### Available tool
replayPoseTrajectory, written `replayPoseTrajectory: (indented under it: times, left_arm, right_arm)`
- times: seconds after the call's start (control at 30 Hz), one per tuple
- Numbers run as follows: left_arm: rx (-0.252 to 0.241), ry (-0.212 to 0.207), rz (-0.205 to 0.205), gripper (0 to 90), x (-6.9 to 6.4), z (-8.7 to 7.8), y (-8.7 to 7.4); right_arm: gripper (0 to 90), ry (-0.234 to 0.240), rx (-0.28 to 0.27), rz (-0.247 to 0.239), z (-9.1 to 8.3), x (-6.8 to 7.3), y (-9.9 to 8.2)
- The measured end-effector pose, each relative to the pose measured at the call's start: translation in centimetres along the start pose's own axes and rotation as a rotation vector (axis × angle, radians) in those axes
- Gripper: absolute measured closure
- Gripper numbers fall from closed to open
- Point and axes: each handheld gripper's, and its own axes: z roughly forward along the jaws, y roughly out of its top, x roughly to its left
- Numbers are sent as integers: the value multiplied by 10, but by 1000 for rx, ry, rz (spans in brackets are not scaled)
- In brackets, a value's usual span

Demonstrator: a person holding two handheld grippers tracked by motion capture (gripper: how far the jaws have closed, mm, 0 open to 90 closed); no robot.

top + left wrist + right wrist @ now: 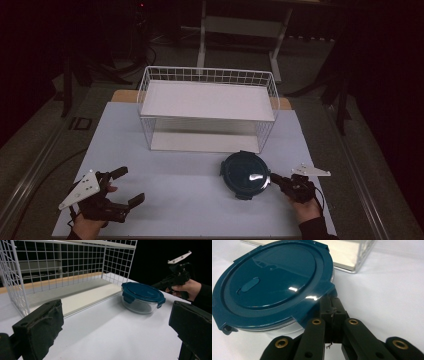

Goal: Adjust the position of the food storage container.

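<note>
- One box point(246, 175) is sitting on the counter point(190, 200), right of the middle, just in front of the rack's right front corner.
- It is a round glass box wearing one dark blue lid point(272, 282); in the left gripper view the clear wall point(140, 306) is showing under the lid.
- Lid clips are sticking out around the rim; two are showing in the left gripper view.
- One white wire rack point(207, 107) is standing at the back of the counter, carrying two white shelves, one up at the top and one down at the base.
- Two grippers are lying low over the near edge of the counter, one in each of the person's hands, well apart from each other.
- The right gripper point(274, 177) is reaching toward the box from the right; its jaws are pressed together, with their tips lying at the lid's rim, under one clip.
- Whether those tips are pinching the clip or merely touching it, I cannot tell.
- The left gripper point(125, 186) is resting at the near left, its jaws spread wide with nothing between them.
- It is pointing across the counter toward the rack and the box.
</note>
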Motion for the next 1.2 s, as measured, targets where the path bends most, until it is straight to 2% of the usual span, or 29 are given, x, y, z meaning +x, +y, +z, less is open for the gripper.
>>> replayPoseTrajectory:
  times: [0.63, 0.9, 1.2]
  left_arm:
    - [-1, -5, 16, 0, -1, -1, 1]
    - [0, -5, 15, 0, -2, -1, 0]
    - [6, -9, 16, 0, -2, 0, 0]
  right_arm:
    - [900, 94, 26, -68, 42, 32, 26]
    - [900, 108, 20, -68, 38, 31, 25]
    - [900, 112, 33, -73, 42, 35, 27]
